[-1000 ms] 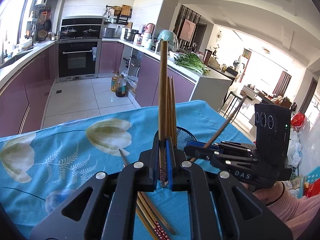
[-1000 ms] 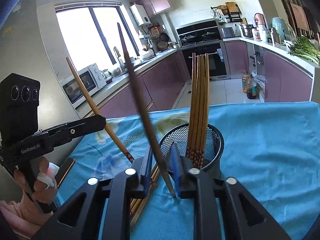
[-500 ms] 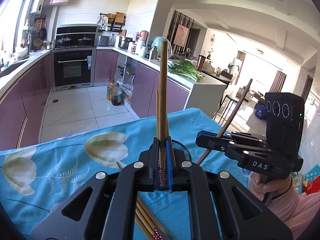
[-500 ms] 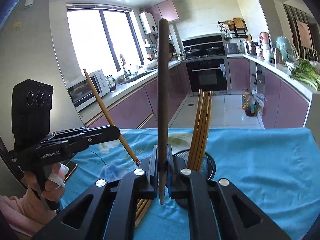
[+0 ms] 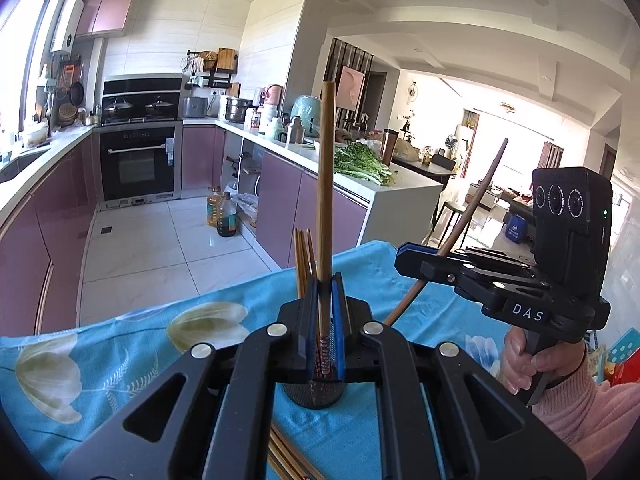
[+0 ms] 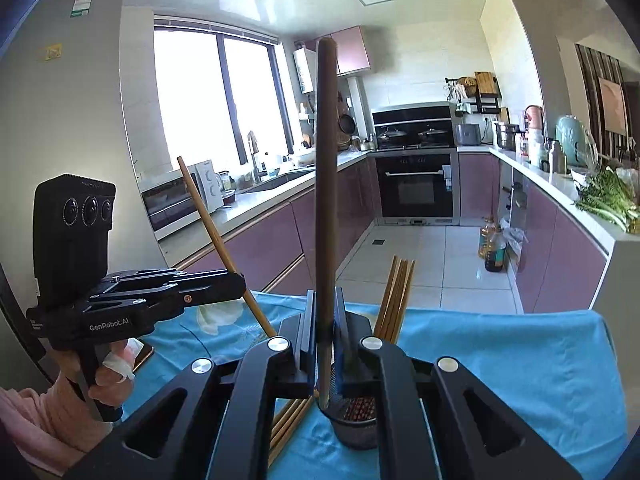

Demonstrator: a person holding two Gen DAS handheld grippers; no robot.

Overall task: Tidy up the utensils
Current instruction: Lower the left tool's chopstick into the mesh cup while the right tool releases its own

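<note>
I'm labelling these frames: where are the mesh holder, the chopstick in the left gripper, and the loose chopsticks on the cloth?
mesh holder (image 6: pixel 356 432), right wrist view, front wall.
left gripper's chopstick (image 5: pixel 326 200), left wrist view, mid-shaft.
loose chopsticks (image 6: pixel 288 424), right wrist view, shafts.

1. Bright daylight floods in through the window (image 6: pixel 216 96) at 10 o'clock in the right wrist view, blown out white.
2. Fisheye bending curves walls and ceiling; dark vignette rims every corner.
3. Focus crisp throughout, without motion blur.
</note>
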